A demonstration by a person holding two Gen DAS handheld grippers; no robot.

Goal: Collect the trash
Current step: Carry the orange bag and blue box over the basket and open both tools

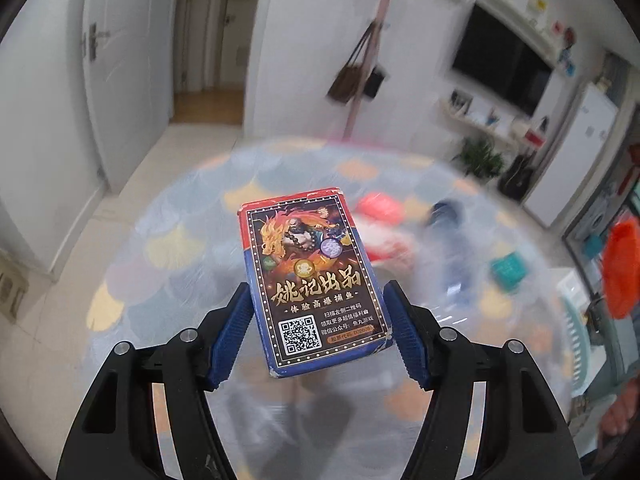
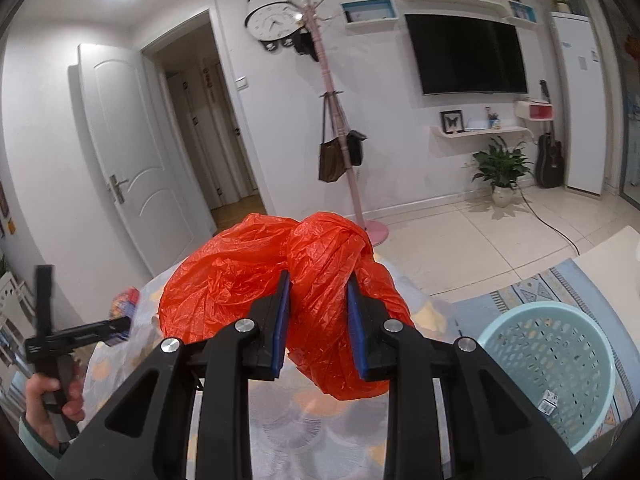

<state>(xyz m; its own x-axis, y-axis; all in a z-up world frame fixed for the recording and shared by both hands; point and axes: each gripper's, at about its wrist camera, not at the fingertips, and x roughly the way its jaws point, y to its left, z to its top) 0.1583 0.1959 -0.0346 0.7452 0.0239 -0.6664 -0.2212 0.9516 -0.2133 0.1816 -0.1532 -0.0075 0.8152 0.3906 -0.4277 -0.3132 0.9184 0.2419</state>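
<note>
My left gripper (image 1: 320, 322) is shut on a playing-card box (image 1: 312, 280), red and blue with a dragon picture and a QR code, held above the round table (image 1: 168, 248). The left gripper also shows at the left of the right wrist view (image 2: 116, 326), box blurred. My right gripper (image 2: 318, 304) is shut on a crumpled orange plastic bag (image 2: 248, 276), held above the table's edge. The bag shows at the right edge of the left wrist view (image 1: 622, 268). A light teal perforated basket (image 2: 552, 364) stands on the floor, low right of the right gripper.
On the table, blurred, lie a red item (image 1: 378, 208), a dark blue item (image 1: 448, 216) and a teal item (image 1: 508, 270). A pink coat stand (image 2: 340, 140) with bags, a potted plant (image 2: 502, 168), a guitar (image 2: 550, 156) and a wall TV (image 2: 468, 56) stand beyond.
</note>
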